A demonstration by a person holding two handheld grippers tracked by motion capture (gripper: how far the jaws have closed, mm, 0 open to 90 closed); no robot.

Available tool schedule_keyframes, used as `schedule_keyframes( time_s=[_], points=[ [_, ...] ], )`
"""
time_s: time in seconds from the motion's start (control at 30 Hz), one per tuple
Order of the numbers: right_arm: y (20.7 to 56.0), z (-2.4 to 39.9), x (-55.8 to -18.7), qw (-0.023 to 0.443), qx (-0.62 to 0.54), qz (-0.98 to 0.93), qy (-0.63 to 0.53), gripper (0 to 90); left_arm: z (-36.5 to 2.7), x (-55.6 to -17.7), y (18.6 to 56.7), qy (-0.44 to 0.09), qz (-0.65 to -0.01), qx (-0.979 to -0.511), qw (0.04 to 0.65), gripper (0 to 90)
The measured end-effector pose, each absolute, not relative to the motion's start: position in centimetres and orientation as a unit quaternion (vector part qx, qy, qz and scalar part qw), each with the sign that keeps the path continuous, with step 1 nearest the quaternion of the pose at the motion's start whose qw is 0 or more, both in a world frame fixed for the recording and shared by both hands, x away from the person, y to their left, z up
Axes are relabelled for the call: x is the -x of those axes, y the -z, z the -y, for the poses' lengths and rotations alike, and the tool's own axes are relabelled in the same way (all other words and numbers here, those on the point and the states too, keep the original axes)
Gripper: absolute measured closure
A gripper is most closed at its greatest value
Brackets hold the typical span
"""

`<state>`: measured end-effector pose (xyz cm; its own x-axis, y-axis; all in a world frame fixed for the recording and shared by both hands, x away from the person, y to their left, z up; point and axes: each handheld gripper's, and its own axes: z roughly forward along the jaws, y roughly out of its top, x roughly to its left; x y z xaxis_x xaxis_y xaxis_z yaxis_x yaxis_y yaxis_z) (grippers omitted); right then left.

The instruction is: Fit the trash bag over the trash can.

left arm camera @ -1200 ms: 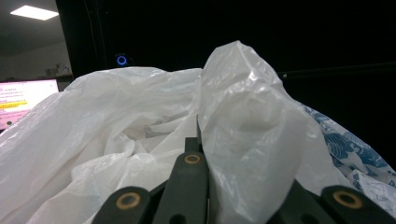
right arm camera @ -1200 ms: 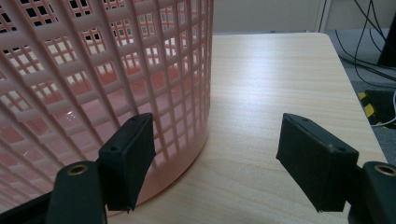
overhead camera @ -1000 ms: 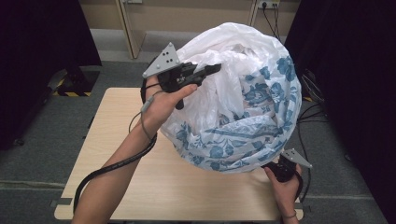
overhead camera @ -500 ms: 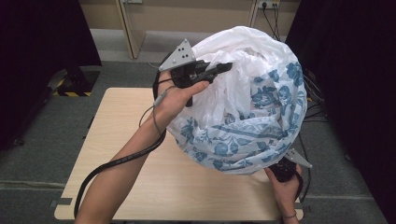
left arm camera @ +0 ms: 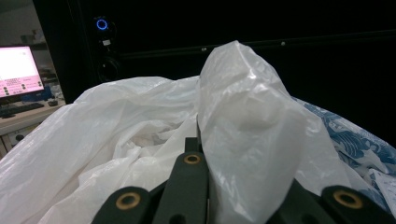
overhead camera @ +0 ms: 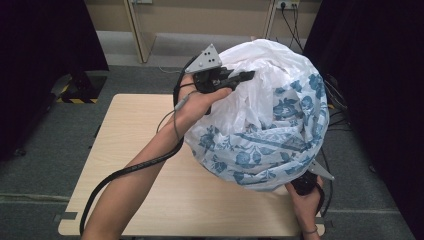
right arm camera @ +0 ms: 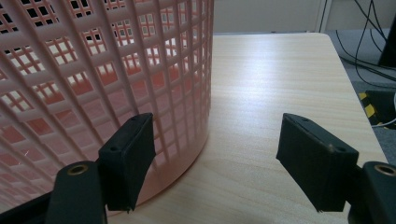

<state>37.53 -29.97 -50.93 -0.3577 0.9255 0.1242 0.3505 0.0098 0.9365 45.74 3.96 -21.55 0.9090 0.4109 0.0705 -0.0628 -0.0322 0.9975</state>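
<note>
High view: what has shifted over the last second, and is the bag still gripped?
The left gripper, jaws still shut on the plastic bag, has carried its pinched edge to the right and away from the person, across the top of the bag. The right gripper has stayed low at the table's near right corner, jaws open beside the pink basket.

Even indoor light, dark surrounds, sharp.
</note>
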Motion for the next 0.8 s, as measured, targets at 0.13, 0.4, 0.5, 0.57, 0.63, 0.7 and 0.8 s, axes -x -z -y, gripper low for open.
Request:
schedule_keyframes(
  time_s=[0.13, 0.4, 0.5, 0.57, 0.63, 0.7, 0.8],
  points=[
    [50.9, 30.0, -37.5, 0.285, -0.490, -0.651, -0.505, 27.8, -3.7, -46.0, 21.7, -0.169, -0.127, -0.707, 0.675, 89.4],
    [50.9, 29.9, -37.5, 0.286, -0.489, -0.651, -0.505, 27.8, -3.0, -46.7, 22.5, -0.159, -0.139, -0.740, 0.639, 89.3],
    [50.9, 29.9, -37.5, 0.286, -0.489, -0.651, -0.505, 27.8, -2.9, -46.9, 22.9, -0.155, -0.150, -0.754, 0.620, 89.2],
    [50.9, 29.9, -37.5, 0.286, -0.489, -0.651, -0.505, 27.8, -2.8, -47.0, 23.0, -0.154, -0.150, -0.757, 0.617, 89.2],
    [50.9, 29.9, -37.5, 0.285, -0.490, -0.651, -0.506, 27.9, -2.8, -47.2, 23.2, -0.155, -0.157, -0.760, 0.611, 89.2],
    [50.9, 29.9, -37.5, 0.285, -0.490, -0.651, -0.506, 27.8, -2.7, -47.3, 23.3, -0.151, -0.154, -0.762, 0.611, 89.1],
    [50.9, 29.9, -37.5, 0.286, -0.488, -0.651, -0.505, 27.8, -2.5, -47.4, 23.5, -0.148, -0.154, -0.769, 0.603, 89.0]
  ],
)
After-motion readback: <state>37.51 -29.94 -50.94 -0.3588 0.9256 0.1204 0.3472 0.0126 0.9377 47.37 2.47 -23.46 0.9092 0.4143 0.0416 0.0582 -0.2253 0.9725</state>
